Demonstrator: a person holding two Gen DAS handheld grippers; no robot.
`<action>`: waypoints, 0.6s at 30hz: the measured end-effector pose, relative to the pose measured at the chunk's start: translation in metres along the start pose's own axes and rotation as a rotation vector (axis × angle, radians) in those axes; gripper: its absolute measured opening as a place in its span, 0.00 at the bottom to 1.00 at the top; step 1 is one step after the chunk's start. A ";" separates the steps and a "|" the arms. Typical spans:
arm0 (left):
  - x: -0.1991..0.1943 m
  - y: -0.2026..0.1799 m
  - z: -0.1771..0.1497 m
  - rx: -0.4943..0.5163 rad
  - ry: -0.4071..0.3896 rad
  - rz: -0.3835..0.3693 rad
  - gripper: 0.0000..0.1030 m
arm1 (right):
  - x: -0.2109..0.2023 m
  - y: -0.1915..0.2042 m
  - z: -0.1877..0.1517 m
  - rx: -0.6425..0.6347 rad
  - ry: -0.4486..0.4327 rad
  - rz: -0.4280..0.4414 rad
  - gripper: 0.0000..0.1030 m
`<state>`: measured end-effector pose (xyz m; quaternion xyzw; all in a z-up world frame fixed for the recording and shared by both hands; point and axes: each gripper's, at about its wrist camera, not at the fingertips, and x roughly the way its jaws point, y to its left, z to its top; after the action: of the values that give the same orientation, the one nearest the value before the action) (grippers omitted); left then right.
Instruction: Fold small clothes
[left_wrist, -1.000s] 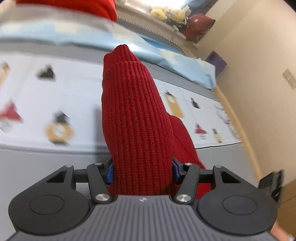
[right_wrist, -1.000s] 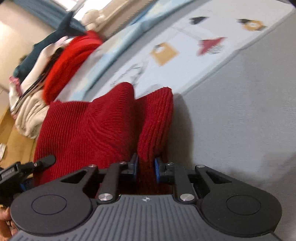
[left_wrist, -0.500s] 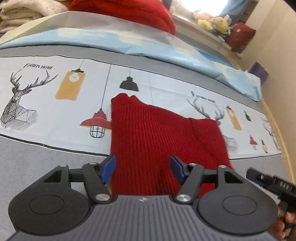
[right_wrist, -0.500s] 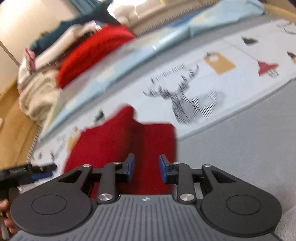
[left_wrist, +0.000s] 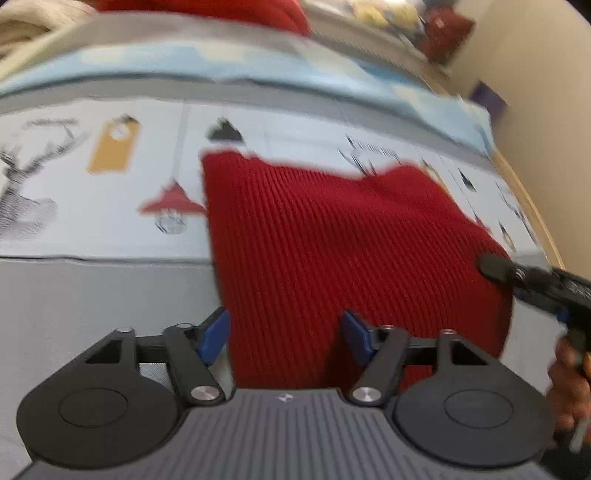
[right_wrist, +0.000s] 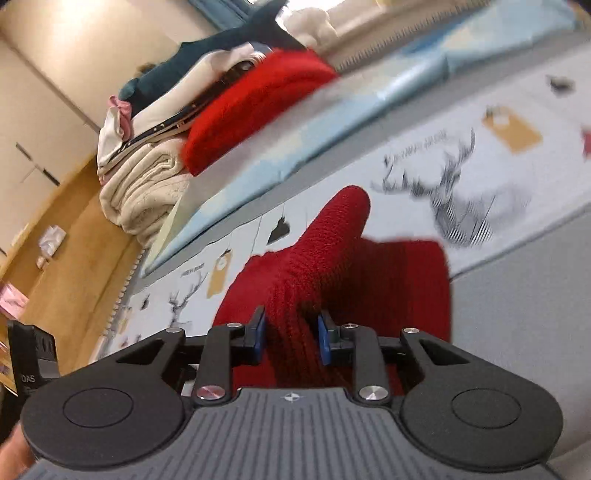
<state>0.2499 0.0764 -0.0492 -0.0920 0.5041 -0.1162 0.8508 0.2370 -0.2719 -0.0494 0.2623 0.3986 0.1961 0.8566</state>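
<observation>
A dark red ribbed knit garment (left_wrist: 332, 236) lies folded on the printed bed cover. My left gripper (left_wrist: 284, 334) is open over its near edge, the blue pads on either side and holding nothing. In the right wrist view my right gripper (right_wrist: 291, 334) is shut on a raised ridge of the same red knit (right_wrist: 332, 258), which lifts up between the pads. The right gripper (left_wrist: 535, 280) also shows at the garment's right edge in the left wrist view.
The white cover (left_wrist: 92, 192) carries deer and lamp prints, with grey fabric (left_wrist: 92, 295) nearer me. A stack of folded clothes (right_wrist: 207, 122), with a bright red one among them, sits at the back. Wooden floor (right_wrist: 74, 236) lies left of the bed.
My left gripper let go of the red knit a second ago and has stayed open. My right gripper opened half a second ago and now is shut on a fold of the knit.
</observation>
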 end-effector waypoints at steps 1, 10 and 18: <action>0.006 -0.002 -0.004 0.023 0.032 0.010 0.72 | 0.003 -0.003 -0.001 -0.028 0.029 -0.045 0.27; 0.001 -0.007 -0.012 0.050 0.080 -0.022 0.71 | 0.010 -0.018 -0.007 0.000 0.163 -0.173 0.34; 0.019 -0.032 -0.034 0.210 0.113 0.128 0.72 | 0.015 -0.019 -0.026 -0.129 0.314 -0.283 0.51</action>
<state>0.2252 0.0391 -0.0724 0.0364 0.5412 -0.1187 0.8317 0.2279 -0.2710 -0.0841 0.1146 0.5465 0.1373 0.8181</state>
